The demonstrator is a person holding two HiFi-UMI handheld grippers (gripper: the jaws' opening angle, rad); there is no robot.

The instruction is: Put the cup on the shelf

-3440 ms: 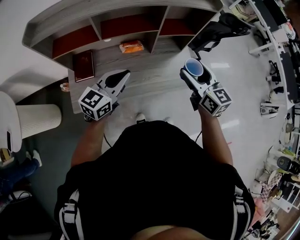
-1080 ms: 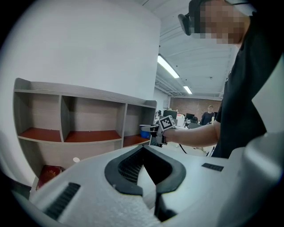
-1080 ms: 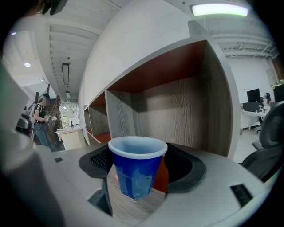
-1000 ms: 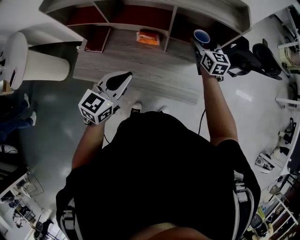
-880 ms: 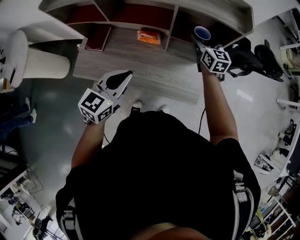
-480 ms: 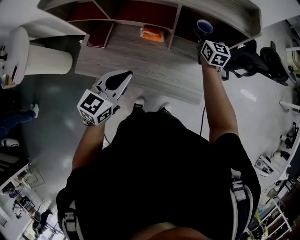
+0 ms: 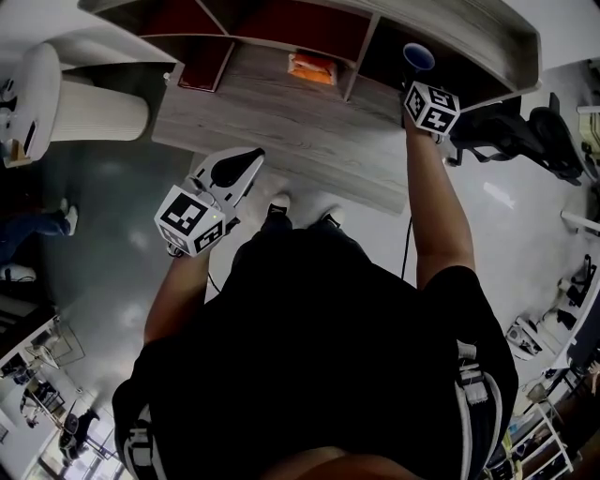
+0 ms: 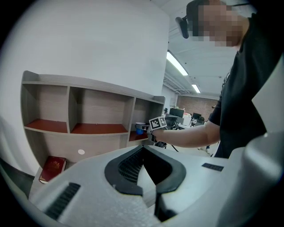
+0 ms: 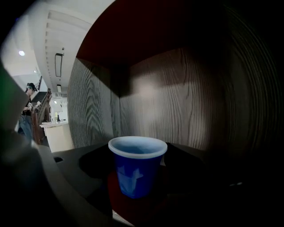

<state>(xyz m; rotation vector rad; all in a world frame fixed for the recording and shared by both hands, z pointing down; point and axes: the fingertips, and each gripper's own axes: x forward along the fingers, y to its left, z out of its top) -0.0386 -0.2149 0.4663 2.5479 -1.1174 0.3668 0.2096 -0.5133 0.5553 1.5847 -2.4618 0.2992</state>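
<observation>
Right gripper view shows your right tongs (image 7: 414, 79) clamped on the blue cup (image 9: 137, 172) inside the shelf's (image 7: 491, 30) right compartment; your left tongs (image 8: 143, 151) are closed, empty.

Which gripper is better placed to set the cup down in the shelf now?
Right. The right gripper holds the blue cup inside the shelf's right compartment; the left gripper is shut, empty, back from it.
</observation>
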